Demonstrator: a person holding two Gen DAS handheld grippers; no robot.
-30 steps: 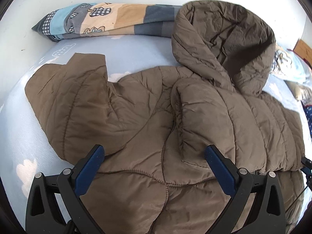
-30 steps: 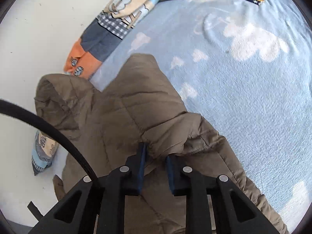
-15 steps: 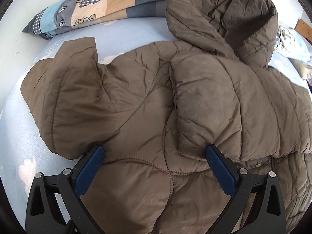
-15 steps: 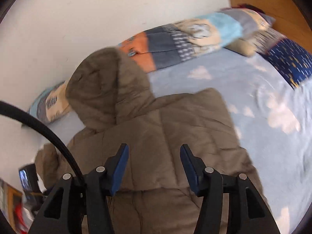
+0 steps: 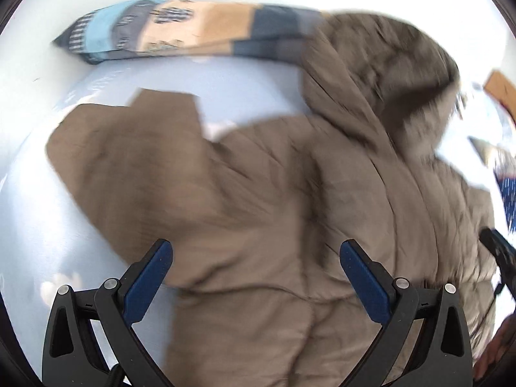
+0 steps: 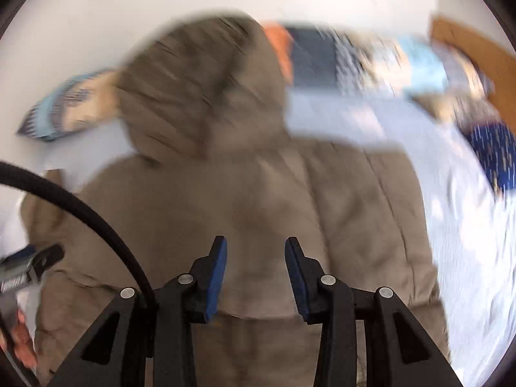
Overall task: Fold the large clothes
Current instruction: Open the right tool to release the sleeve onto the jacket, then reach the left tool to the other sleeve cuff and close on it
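A brown quilted hooded jacket (image 5: pixel 277 200) lies flat on the blue bed. Its hood (image 5: pixel 380 74) points to the far wall. The right sleeve lies folded across the body; the left sleeve (image 5: pixel 129 148) spreads out to the left. My left gripper (image 5: pixel 256 264) is open and empty, above the jacket's lower middle. My right gripper (image 6: pixel 255 258) is open and empty, above the folded sleeve of the same jacket (image 6: pixel 258 193). Both views are blurred by motion.
A patchwork bolster pillow (image 5: pixel 180 29) lies along the far wall. A dark blue patterned pillow (image 6: pixel 493 151) and a wooden headboard (image 6: pixel 477 51) are at the right. The light blue cloud-print sheet (image 5: pixel 38 225) surrounds the jacket.
My right gripper let go of the sleeve it had carried over the body and opened. Both grippers have drawn back from the jacket.
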